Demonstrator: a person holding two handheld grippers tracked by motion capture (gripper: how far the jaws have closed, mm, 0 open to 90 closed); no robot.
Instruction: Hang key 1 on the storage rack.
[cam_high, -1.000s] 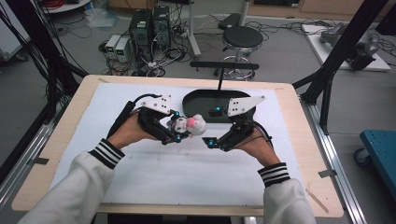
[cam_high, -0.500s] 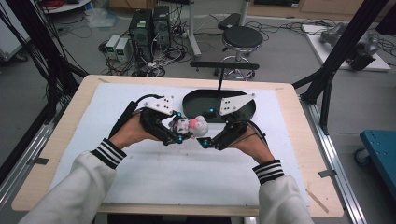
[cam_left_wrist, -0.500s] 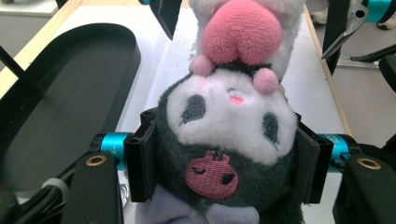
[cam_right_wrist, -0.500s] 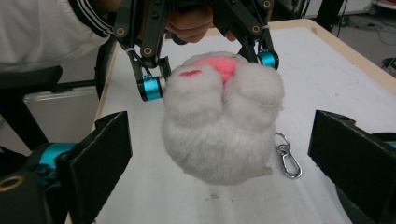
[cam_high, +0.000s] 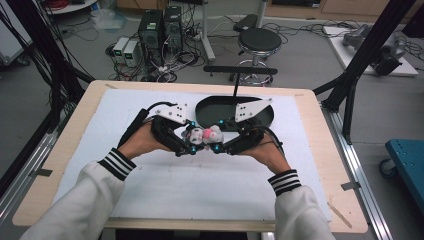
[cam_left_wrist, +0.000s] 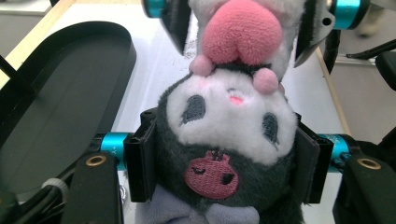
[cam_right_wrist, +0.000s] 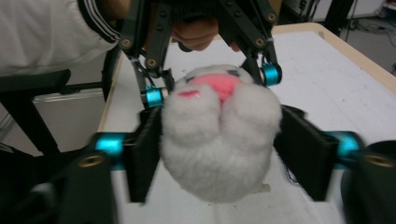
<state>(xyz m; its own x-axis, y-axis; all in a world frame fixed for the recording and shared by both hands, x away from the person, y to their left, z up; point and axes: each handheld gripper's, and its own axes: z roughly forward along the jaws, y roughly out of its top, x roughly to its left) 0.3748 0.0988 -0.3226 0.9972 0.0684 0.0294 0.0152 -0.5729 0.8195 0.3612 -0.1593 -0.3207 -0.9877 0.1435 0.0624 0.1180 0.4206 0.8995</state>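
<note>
Plush toy (cam_high: 202, 135) hangs between the two grippers above the white mat (cam_high: 150, 200), just in front of the black oval tray (cam_high: 265, 117). Compared with a second ago, the right gripper (cam_high: 218, 146) has swung in from the toy's right side, and its jaws have just been closing around the white, fluffy end; in the right gripper view that end (cam_right_wrist: 219, 135) sits between the pads, the left pad touching the fur, the right one close beside it, so a firm pinch cannot be confirmed. The left gripper (cam_high: 192, 147) has not shifted: its jaws stay clamped on the toy's dark head (cam_left_wrist: 229, 140), one pad on each side. The tray lies just behind the grippers; past the far table edge stand a round stool (cam_high: 260, 40) and computer towers (cam_high: 160, 27) among cables on the floor.
</note>
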